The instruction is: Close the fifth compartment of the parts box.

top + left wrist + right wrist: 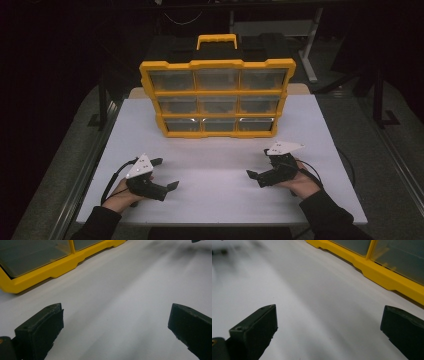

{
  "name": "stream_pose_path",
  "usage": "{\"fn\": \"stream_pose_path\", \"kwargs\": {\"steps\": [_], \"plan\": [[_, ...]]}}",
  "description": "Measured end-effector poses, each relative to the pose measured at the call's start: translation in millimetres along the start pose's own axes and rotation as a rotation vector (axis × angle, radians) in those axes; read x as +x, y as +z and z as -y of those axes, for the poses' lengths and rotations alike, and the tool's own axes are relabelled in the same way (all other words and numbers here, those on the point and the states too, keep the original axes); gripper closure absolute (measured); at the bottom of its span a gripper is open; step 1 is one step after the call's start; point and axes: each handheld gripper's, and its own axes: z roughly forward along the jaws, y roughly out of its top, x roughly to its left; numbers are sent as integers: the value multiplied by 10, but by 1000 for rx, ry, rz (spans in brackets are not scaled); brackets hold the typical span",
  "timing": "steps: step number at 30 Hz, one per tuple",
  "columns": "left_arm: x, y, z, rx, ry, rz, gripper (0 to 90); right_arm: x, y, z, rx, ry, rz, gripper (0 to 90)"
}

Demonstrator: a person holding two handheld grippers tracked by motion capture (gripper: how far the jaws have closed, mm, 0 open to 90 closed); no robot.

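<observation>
Both grippers, left (162, 173) and right (259, 163), wide open and empty; yellow plastic nine-drawer organiser case (217, 98) at frame centre looks rigid, bulky — probably grab top handle (216, 40).

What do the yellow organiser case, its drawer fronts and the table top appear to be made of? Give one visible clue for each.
Yellow organiser case: probably moulded plastic, with a smooth, even colour and rounded edges.
Drawer fronts: seemingly clear plastic, see-through with light glints.
Table top: a white, matt, flat sheet, perhaps laminate or board; the exact material is uncertain.
</observation>
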Motion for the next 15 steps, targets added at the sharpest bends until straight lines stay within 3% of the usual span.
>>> {"fn": "stream_pose_path", "kwargs": {"steps": [15], "plan": [[-3, 4, 1, 1, -1, -1, 0, 2, -162, 248, -8, 4, 3, 4]]}}
